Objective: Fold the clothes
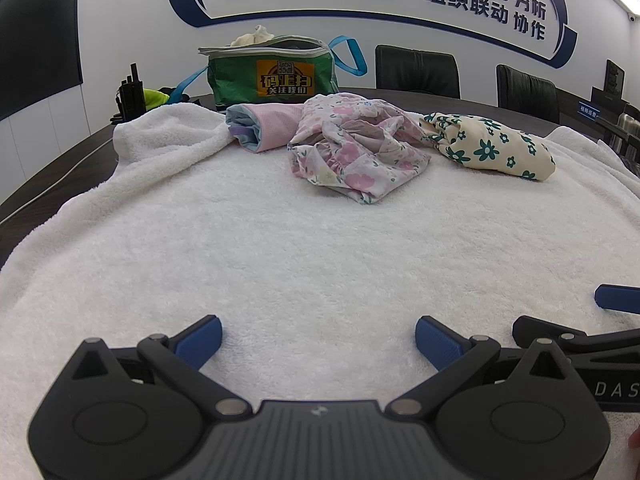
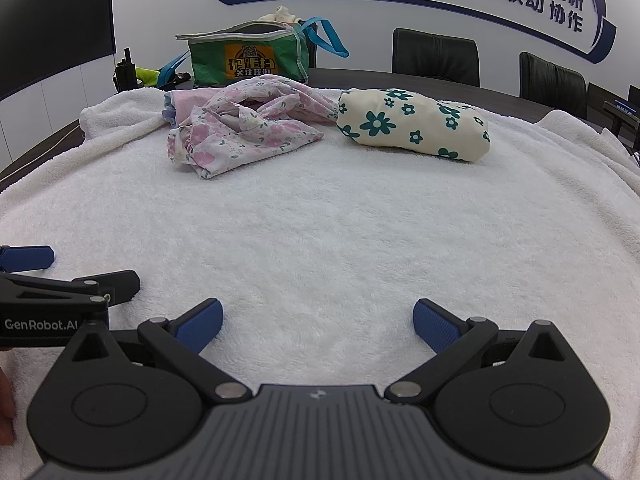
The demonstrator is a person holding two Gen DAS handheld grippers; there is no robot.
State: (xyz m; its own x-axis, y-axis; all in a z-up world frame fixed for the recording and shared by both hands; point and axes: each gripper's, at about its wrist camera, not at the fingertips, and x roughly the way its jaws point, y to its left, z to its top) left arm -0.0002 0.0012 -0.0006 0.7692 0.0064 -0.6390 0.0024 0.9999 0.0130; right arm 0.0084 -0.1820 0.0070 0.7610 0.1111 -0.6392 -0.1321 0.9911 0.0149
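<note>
We see a crumpled pink-floral garment (image 1: 356, 148) lying unfolded on the white towel (image 1: 280, 260), just left of a folded green-flowered bundle (image 1: 492, 146). Our left claw (image 1: 319, 338) and right claw (image 2: 318, 322) are both spread, empty.

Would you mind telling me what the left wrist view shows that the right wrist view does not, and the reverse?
Only the left wrist view shows the left tool head-on, open over bare towel, with the right tool at its right edge. Only the right wrist view shows the right tool head-on, open, and the "GenRobot.AI" label on the left tool's side. Both show the white towel, the pink floral garment, the green-flowered bundle, the pink folded piece and the green bag.
</note>
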